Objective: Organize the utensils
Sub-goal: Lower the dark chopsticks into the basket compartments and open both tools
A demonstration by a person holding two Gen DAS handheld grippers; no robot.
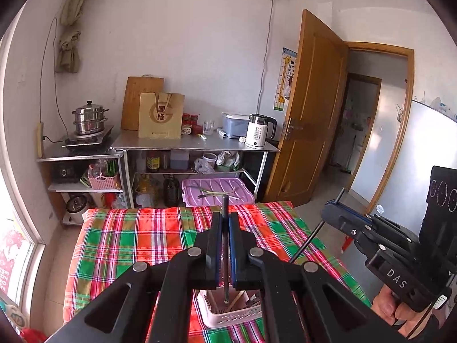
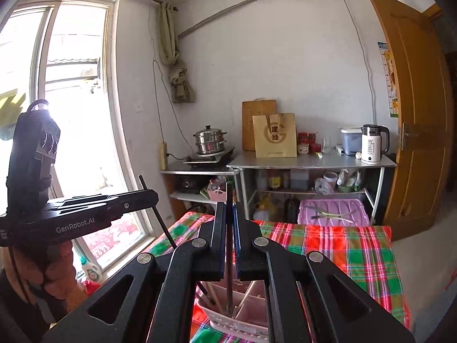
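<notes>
My left gripper [image 1: 225, 220] is shut on a dark chopstick [image 1: 225, 254] that stands upright, its lower tip inside the pink utensil basket [image 1: 228, 314] on the plaid table. My right gripper [image 2: 229, 214] is shut on another dark chopstick [image 2: 229, 257], also upright, its tip down in the same pink basket [image 2: 242, 314]. The basket holds several other utensils. Each gripper shows in the other's view: the right one [image 1: 331, 211] at the right with its chopstick slanting down, the left one [image 2: 148, 197] at the left.
The plaid tablecloth [image 1: 137, 245] covers the table. Beyond it stand metal shelves [image 1: 194, 143] with a kettle [image 1: 258, 131], paper bag and steamer pot [image 1: 88, 118]. A purple bin lid [image 1: 217, 191] lies low behind the table. A wooden door [image 1: 308, 108] stands open at the right.
</notes>
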